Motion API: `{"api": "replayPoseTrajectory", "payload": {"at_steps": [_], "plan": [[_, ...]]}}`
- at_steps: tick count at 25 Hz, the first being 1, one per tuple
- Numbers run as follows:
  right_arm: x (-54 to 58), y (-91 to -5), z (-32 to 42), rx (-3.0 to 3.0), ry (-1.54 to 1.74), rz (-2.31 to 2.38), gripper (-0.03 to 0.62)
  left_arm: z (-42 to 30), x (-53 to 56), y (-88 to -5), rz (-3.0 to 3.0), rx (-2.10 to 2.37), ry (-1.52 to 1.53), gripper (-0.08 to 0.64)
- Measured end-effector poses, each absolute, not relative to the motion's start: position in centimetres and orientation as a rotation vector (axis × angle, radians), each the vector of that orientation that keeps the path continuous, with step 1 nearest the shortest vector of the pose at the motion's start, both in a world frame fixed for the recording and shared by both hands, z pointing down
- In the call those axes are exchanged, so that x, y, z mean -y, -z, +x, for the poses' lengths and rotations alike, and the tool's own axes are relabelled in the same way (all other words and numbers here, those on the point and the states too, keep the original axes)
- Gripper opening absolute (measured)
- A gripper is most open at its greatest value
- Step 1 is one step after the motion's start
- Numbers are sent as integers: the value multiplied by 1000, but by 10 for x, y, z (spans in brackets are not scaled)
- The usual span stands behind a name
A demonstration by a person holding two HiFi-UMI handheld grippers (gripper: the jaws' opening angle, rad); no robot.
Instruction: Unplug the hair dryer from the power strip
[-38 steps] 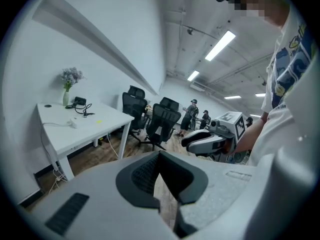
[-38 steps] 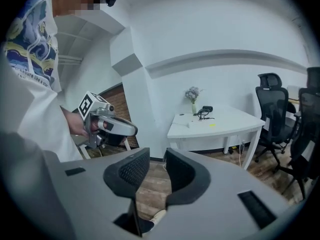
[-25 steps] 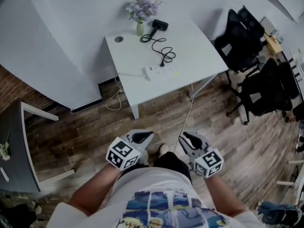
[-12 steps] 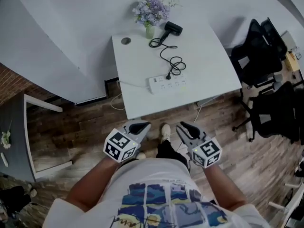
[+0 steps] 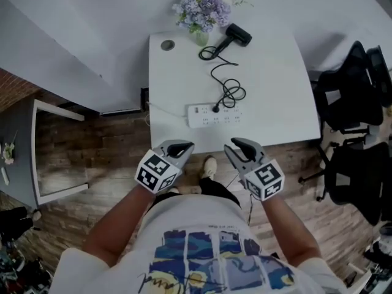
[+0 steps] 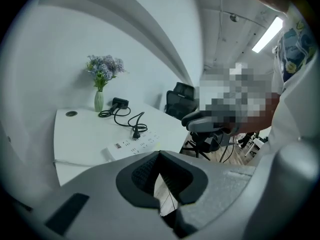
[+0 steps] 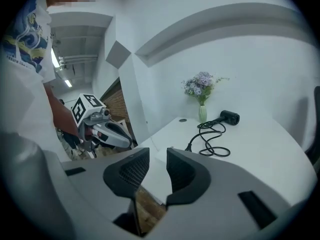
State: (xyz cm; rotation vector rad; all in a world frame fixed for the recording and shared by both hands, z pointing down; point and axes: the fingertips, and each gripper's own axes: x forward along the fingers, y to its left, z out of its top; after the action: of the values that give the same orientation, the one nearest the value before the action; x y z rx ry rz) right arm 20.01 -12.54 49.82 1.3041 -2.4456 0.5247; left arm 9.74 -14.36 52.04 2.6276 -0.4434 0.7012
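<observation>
Hair dryer [image 5: 237, 35], black with a looping black cord, lies at the 1 o'clock corner of the table [image 5: 177, 78], beside the flowers [image 5: 205, 8]. Its plug [image 5: 215, 109] sits in the white power strip [image 5: 214, 115] near 6 o'clock, whose print is too small to read. Your left gripper [image 5: 182, 147] is clenched, empty. Your right gripper [image 5: 236, 146] holds its jaws apart, empty, and they have just been opening. The right gripper view hides the strip behind its jaws.

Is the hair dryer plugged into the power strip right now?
Plugged in: its black plug stands in the strip, and the cord runs back to the dryer.
</observation>
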Motion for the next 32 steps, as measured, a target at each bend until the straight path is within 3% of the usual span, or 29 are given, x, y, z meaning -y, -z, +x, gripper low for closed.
{"api": "replayPoseTrajectory", "payload": {"at_steps": [32], "plan": [[261, -591, 216, 2388, -648, 1016, 155, 131, 226, -624, 2497, 556, -922, 2]]}}
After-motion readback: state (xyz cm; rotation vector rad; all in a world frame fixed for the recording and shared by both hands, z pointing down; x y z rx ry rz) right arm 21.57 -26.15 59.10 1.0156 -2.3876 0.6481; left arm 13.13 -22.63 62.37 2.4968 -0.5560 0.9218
